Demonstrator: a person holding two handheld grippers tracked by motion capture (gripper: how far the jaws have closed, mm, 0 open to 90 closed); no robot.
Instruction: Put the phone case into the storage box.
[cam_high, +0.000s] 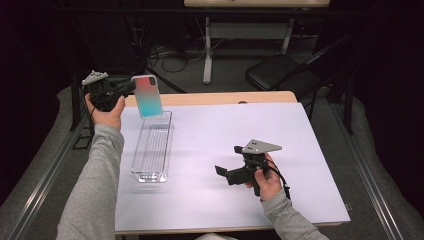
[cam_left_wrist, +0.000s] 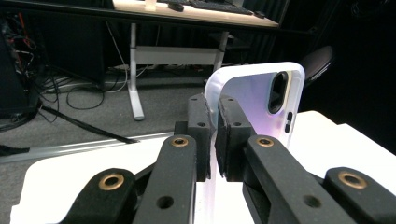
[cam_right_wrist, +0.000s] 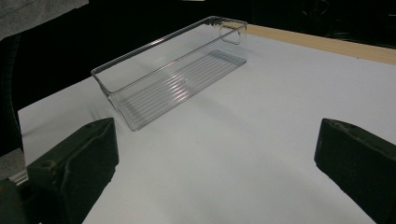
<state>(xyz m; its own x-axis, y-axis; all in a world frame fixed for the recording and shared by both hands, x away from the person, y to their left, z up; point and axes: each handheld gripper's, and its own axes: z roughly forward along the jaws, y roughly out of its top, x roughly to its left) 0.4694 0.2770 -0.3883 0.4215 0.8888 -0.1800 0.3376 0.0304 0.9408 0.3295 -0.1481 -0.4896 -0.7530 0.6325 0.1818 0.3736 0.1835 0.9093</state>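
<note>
Left gripper (cam_high: 131, 89) sits upper left of the high view, held up off the table past its left edge. Jaws pinched on the edge of a phone case (cam_high: 148, 96): pink-to-teal gradient, standing roughly upright, camera cutout at top. In the left gripper view the same case (cam_left_wrist: 261, 100) is centre frame, white rim and oval camera cutout facing the lens, the two black pads clamped on its left edge with almost no gap between them.

The case hangs over the far end of a clear plastic bin (cam_high: 152, 150). The bin is long, narrow, ribbed on the floor, lying lengthwise on the white table cover (cam_high: 225, 130), left of centre. The case's lower edge looks level with the bin's far rim; can't tell from this angle whether it touches.

Right gripper (cam_high: 222, 173) is lower centre-right of the high view, low over the table, pointed left toward the bin and well apart from it. Jaws spread wide, nothing between them. The right gripper view confirms this: one pad in each bottom corner, bare white surface between, bin (cam_right_wrist: 173, 74) in the upper middle of frame with a cutout handle at its far end.
</note>
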